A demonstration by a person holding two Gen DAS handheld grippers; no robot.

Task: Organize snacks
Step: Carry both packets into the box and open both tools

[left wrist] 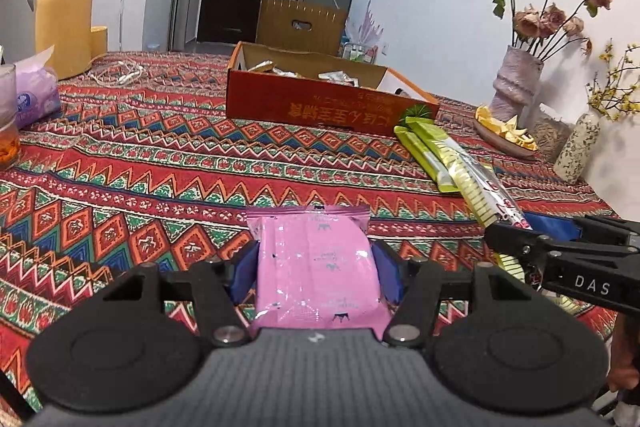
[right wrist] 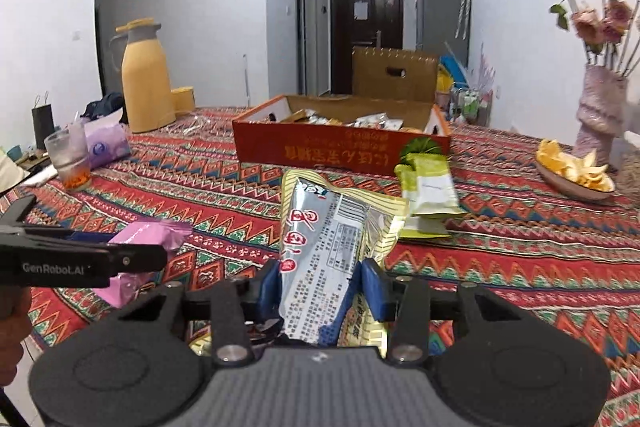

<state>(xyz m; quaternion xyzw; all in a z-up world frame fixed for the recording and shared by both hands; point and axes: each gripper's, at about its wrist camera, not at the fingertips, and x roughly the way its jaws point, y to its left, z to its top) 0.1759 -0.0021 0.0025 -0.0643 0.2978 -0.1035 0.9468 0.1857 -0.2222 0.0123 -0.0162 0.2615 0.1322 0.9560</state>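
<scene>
My left gripper (left wrist: 316, 275) is shut on a pink snack packet (left wrist: 318, 267) and holds it just above the patterned tablecloth; the packet also shows in the right wrist view (right wrist: 148, 239). My right gripper (right wrist: 320, 287) is shut on a silver and yellow snack bag (right wrist: 332, 235), which also shows in the left wrist view (left wrist: 484, 191). An open orange cardboard box (left wrist: 320, 103) with several wrapped snacks inside stands ahead at mid table; it also shows in the right wrist view (right wrist: 340, 147). Two green snack packets (left wrist: 426, 151) lie by its right corner.
A yellow thermos (left wrist: 62, 7) and a purple tissue pack (left wrist: 36, 95) stand at the far left. A glass (right wrist: 70, 159) stands by them. A vase of dried roses (left wrist: 516, 79) and a plate of peel (left wrist: 506, 133) are at the right. A brown carton (left wrist: 300, 23) stands behind the table.
</scene>
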